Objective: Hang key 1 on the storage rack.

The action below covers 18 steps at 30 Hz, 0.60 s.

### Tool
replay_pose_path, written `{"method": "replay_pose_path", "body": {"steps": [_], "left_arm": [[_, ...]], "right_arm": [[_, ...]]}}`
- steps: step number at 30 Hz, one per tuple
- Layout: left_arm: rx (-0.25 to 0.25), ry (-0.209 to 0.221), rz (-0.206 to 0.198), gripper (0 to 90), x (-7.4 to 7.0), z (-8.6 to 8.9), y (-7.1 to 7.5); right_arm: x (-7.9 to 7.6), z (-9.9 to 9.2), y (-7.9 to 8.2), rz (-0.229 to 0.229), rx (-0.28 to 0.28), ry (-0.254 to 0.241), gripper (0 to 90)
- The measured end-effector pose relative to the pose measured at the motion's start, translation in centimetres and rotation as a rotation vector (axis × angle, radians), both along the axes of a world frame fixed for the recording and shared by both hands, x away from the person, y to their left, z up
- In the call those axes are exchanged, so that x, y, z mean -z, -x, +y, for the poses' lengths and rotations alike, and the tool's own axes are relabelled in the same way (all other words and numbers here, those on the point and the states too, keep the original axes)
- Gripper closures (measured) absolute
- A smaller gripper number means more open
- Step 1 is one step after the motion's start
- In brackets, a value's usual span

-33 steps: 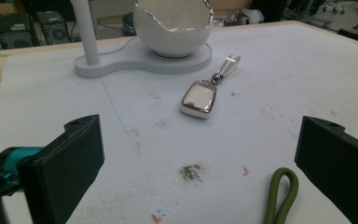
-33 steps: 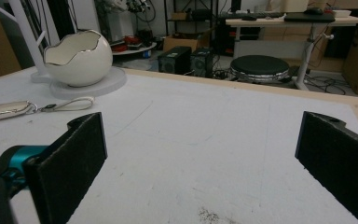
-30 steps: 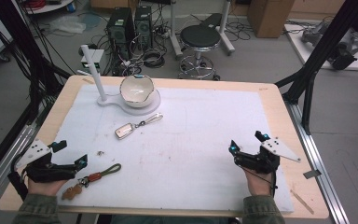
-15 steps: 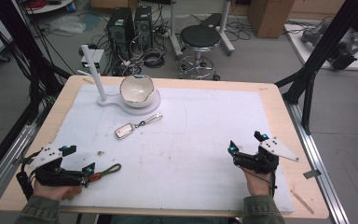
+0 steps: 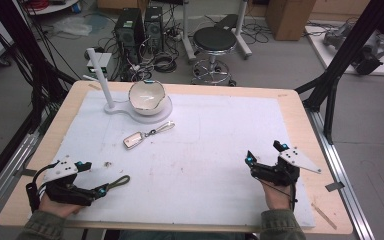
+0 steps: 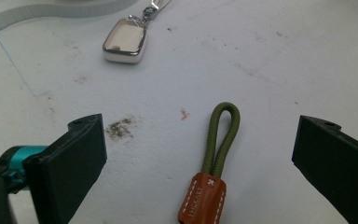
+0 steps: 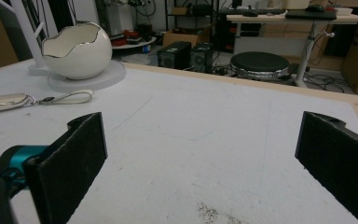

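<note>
An olive cord loop with a brown leather tab (image 6: 221, 140) lies flat on the white mat between the jaws of my left gripper (image 6: 200, 135), which is open and not touching it. From above, the cord loop (image 5: 117, 182) sticks out to the right of the left gripper (image 5: 92, 178) at the table's near left. A silver key fob (image 5: 134, 139) with a pale strap lies farther in; the key fob (image 6: 125, 41) is beyond the cord. My right gripper (image 5: 264, 152) rests open at the near right, nothing between its jaws (image 7: 200, 135).
A white cracked-egg bowl (image 5: 146, 96) sits on a round white base with an upright post (image 5: 100, 65) at the far left; the egg bowl (image 7: 77, 50) is also far off at the upper left. The white mat (image 5: 220, 130) covers the wooden table.
My left gripper has slid right along the near edge, so the cord's leather tab now lies between its open jaws. The right gripper has stayed put.
</note>
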<state>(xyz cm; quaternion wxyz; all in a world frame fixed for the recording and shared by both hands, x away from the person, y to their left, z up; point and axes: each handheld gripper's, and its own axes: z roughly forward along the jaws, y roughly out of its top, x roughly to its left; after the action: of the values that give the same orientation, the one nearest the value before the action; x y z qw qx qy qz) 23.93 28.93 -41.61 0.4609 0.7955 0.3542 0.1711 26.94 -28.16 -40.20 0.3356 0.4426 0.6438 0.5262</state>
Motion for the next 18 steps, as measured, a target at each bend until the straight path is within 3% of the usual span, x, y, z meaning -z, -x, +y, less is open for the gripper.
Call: {"method": "replay_pose_path", "body": {"steps": [5, 10, 18], "left_arm": [[0.019, 0.001, 0.025, 3.5, 0.23, -0.08, -0.02], [0.045, 0.013, 0.055, 8.9, 0.46, 0.06, -0.06], [0.091, -0.010, 0.101, 12.6, 0.82, -0.15, -0.13]], "right_arm": [[0.01, 0.01, 0.03, 0.003, 0.000, 0.000, 0.9], [0.01, 0.01, 0.02, 0.004, 0.000, 0.004, 0.9], [0.02, 0.01, 0.01, 0.005, 0.002, 0.006, 0.9]]}}
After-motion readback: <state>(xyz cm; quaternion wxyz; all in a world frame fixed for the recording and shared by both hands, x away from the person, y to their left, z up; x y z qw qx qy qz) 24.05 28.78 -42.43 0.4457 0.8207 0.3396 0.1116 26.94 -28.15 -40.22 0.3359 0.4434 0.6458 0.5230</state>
